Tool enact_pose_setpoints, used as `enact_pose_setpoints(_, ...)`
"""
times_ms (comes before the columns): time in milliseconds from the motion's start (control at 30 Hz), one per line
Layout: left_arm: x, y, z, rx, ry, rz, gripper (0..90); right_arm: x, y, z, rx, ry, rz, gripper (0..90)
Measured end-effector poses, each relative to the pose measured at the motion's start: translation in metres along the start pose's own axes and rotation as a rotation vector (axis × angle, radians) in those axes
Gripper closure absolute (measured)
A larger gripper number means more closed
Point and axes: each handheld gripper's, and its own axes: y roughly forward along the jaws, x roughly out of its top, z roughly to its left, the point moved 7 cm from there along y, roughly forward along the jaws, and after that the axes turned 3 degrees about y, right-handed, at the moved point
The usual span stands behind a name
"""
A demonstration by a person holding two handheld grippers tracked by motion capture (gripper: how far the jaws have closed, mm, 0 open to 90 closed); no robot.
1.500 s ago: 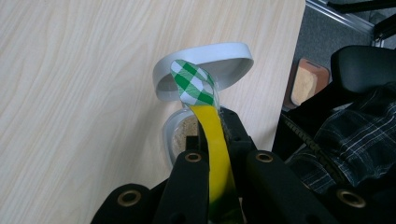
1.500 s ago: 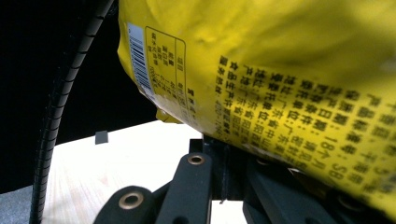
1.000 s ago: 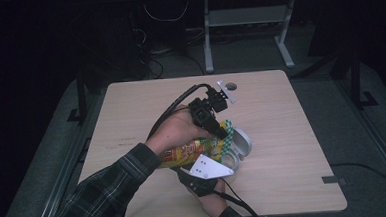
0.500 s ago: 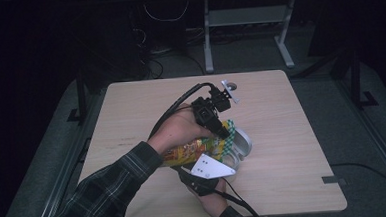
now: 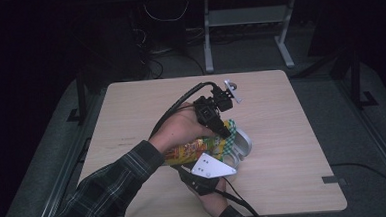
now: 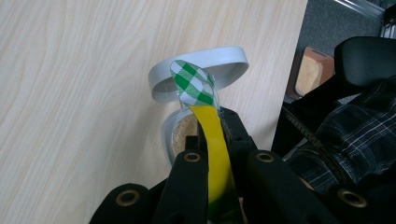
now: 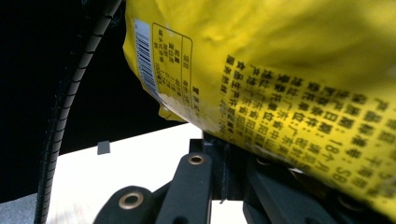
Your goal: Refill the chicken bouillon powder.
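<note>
Apparently both grippers [image 5: 222,129] clamped on yellow bag [image 5: 195,149] over container [image 6: 205,74]

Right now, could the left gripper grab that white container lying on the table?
Probably not as things stand. The left gripper is shut on the yellow bag, so its jaws are taken. The white container lies close ahead on the table with nothing between, so it would have to release the bag first.
</note>
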Motion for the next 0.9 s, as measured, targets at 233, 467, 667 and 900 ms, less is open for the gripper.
enact_pose_setpoints(233,-0.0003,-0.0006,0.0003,0.001,0.002,0.000,88.5,0.0001,0.0004,0.0003,0.001,-0.003,0.002,90.0)
enact_pose_setpoints(467,0.0002,-0.0001,0.0005,0.001,0.003,-0.001,88.4,0.0000,0.0003,-0.0002,0.000,-0.004,0.002,90.0)
enact_pose_setpoints(667,0.0006,0.0001,0.0010,0.000,0.003,0.006,88.3,0.0002,0.0001,-0.0002,0.000,-0.002,0.000,90.0)
enact_pose_setpoints(900,0.0017,0.0004,0.0003,0.001,0.000,0.008,88.3,0.0007,-0.0003,-0.0005,-0.001,-0.003,-0.003,90.0)
